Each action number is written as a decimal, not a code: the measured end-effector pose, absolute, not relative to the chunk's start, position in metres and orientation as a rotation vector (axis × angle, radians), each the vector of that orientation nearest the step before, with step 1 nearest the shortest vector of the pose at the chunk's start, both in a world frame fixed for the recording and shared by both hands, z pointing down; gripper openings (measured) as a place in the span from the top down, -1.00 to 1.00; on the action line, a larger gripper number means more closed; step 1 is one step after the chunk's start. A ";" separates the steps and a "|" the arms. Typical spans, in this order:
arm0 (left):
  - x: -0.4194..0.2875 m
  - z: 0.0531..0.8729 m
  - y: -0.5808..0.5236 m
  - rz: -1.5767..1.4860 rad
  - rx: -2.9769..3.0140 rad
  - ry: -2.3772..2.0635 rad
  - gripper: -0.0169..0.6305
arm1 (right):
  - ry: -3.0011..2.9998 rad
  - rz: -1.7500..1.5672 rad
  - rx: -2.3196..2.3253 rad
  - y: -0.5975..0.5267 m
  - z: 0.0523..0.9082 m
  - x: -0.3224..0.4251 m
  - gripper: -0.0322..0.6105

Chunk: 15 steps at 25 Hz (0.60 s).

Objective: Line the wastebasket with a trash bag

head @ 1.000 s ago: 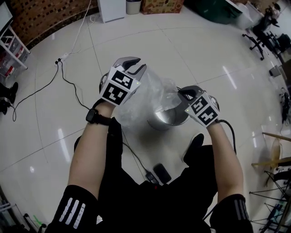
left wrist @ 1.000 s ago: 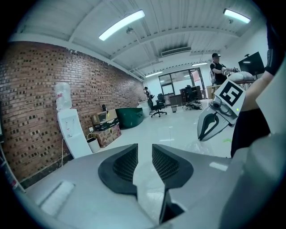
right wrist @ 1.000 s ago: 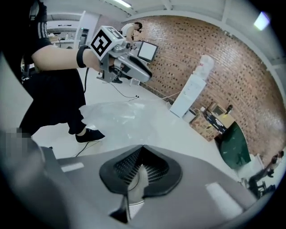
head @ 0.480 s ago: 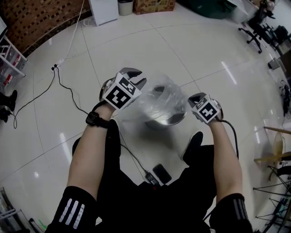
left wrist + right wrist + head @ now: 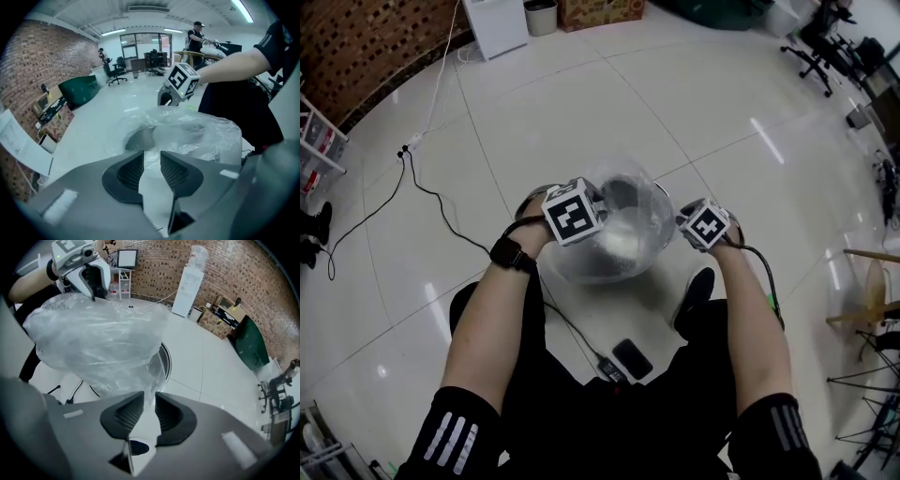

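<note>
A clear trash bag (image 5: 619, 239) is spread over the round metal wastebasket (image 5: 623, 195) on the floor between my feet. My left gripper (image 5: 581, 208) is at the basket's left rim, pointing down. In the left gripper view its jaws (image 5: 152, 157) are shut on a bunched fold of the bag (image 5: 197, 136), with the basket (image 5: 136, 140) just beyond. My right gripper (image 5: 698, 225) is at the right rim. Its jaws (image 5: 150, 399) have just been opening. A thin strand of the bag (image 5: 93, 338) still runs between them without being pressed.
A black cable (image 5: 441, 202) trails across the white tiles at the left. A dark flat object (image 5: 633, 358) lies by my legs, and my shoe (image 5: 694, 295) is close to the basket. A white cabinet (image 5: 492, 23) and an office chair (image 5: 825, 33) stand far off.
Both grippers have come down and drawn closer to the basket's rim. The bag, held up above the basket before, now lies low over its mouth.
</note>
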<state>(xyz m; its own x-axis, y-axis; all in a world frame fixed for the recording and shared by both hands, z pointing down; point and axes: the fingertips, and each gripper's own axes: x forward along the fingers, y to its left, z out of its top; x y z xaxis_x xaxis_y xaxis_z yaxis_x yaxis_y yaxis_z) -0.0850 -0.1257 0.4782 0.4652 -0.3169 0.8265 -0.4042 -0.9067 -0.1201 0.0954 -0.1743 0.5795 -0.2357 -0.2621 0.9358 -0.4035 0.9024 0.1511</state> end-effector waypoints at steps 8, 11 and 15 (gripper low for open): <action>-0.062 0.496 -0.114 1.538 2.608 -0.497 0.63 | -1.947 0.191 0.551 -0.186 0.545 0.091 0.44; -0.064 0.498 -0.115 1.553 2.596 -0.497 0.63 | -2.072 0.272 0.567 -0.185 0.517 0.081 0.37; -0.062 0.503 -0.112 1.566 2.581 -0.482 0.63 | -2.060 0.322 0.530 -0.178 0.513 0.090 0.35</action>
<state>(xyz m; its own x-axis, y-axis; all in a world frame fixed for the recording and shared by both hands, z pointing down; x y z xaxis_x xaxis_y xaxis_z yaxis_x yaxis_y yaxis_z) -0.0620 -0.1117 0.5031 0.4266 -0.2225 0.8767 -0.3090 -0.9468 -0.0899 0.0895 -0.1775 0.5131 -0.4547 -0.2404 0.8576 -0.4905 0.8713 -0.0158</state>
